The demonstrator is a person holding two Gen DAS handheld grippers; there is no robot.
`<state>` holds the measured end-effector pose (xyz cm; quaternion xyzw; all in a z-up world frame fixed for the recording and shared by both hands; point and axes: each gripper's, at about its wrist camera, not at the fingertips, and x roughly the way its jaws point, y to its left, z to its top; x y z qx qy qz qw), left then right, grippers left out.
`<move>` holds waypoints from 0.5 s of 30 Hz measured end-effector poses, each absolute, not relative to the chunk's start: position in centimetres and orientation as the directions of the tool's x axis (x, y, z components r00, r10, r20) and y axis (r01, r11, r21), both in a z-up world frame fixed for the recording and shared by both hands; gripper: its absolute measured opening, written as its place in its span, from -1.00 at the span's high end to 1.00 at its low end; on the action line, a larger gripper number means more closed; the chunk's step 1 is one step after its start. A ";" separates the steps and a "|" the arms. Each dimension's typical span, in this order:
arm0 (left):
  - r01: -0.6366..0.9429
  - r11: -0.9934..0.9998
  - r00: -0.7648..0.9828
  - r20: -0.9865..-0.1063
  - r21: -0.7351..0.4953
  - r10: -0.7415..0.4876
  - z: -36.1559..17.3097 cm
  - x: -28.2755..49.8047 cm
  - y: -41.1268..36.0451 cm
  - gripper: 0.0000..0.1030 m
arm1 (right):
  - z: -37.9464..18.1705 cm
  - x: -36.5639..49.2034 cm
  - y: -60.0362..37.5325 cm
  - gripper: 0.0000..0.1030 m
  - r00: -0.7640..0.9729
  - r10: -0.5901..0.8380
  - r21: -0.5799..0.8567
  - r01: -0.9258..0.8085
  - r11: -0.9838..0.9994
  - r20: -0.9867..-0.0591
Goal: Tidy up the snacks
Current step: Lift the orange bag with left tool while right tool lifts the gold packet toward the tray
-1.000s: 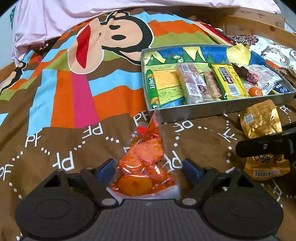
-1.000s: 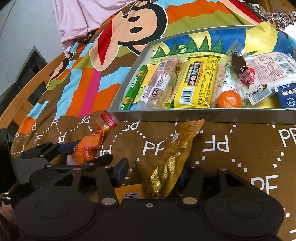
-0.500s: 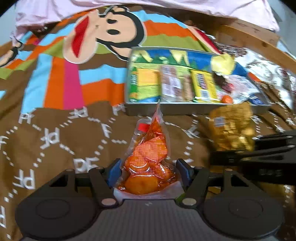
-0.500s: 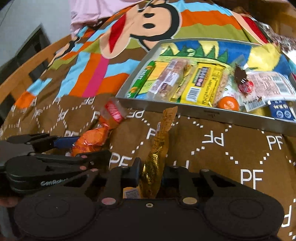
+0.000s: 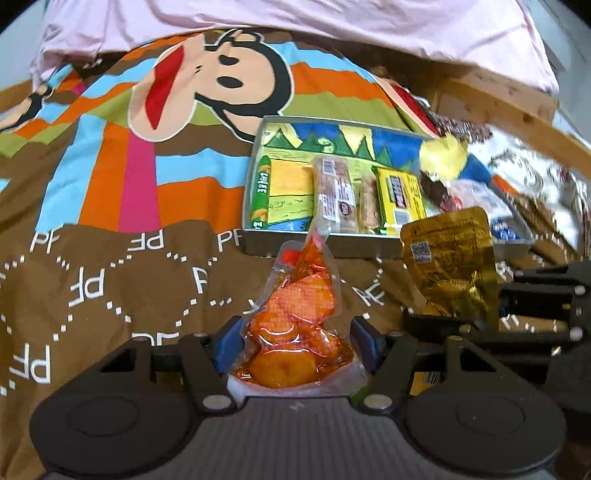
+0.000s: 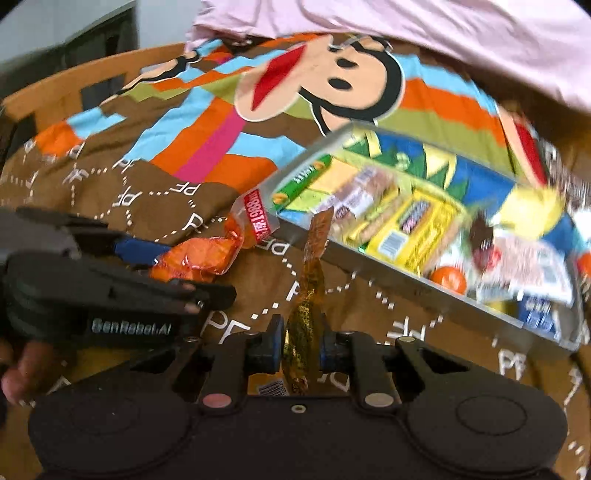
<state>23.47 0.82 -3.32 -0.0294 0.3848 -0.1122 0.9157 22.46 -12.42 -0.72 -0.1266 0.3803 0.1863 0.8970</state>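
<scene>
My left gripper (image 5: pixel 291 343) is shut on an orange snack pouch (image 5: pixel 295 325) and holds it above the bedspread; the pouch also shows in the right wrist view (image 6: pixel 199 258). My right gripper (image 6: pixel 299 349) is shut on a gold foil snack packet (image 6: pixel 306 306), held edge-on; it shows flat in the left wrist view (image 5: pixel 454 266). A grey metal tray (image 5: pixel 317 247) with a cartoon-printed bottom lies ahead and holds several snack bars, a yellow packet (image 6: pixel 410 236) and a small orange (image 6: pixel 448 278).
A brown and striped monkey-print bedspread (image 5: pixel 110 206) covers the bed. A pink sheet (image 5: pixel 295 18) lies at the back. A wooden bed frame (image 5: pixel 517 110) runs along the far right and also the left (image 6: pixel 55 96).
Both grippers have closed on their packets and lifted them off the bedspread. The view has pulled back from the tray, and the gold packet now hangs upright beside the orange pouch.
</scene>
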 end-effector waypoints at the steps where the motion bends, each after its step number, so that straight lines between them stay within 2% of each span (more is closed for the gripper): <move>1: 0.174 0.973 0.678 -0.697 -0.154 -0.232 -3.3 23.6 1.1 -0.30 | -0.7 22.4 -12.4 0.64 0.646 0.237 -0.092 -0.433 0.897 -0.726; 8: 0.160 0.969 0.759 -0.604 -0.187 -0.242 -1.8 23.2 1.9 -0.30 | 0.7 22.5 -13.5 0.64 0.714 0.213 -0.125 -0.389 0.913 -0.667; 15: 0.198 0.966 0.872 -0.420 -0.169 -0.252 0.3 25.6 0.3 -0.30 | 3.1 24.8 -15.5 0.64 0.827 0.173 -0.171 -0.306 0.937 -0.535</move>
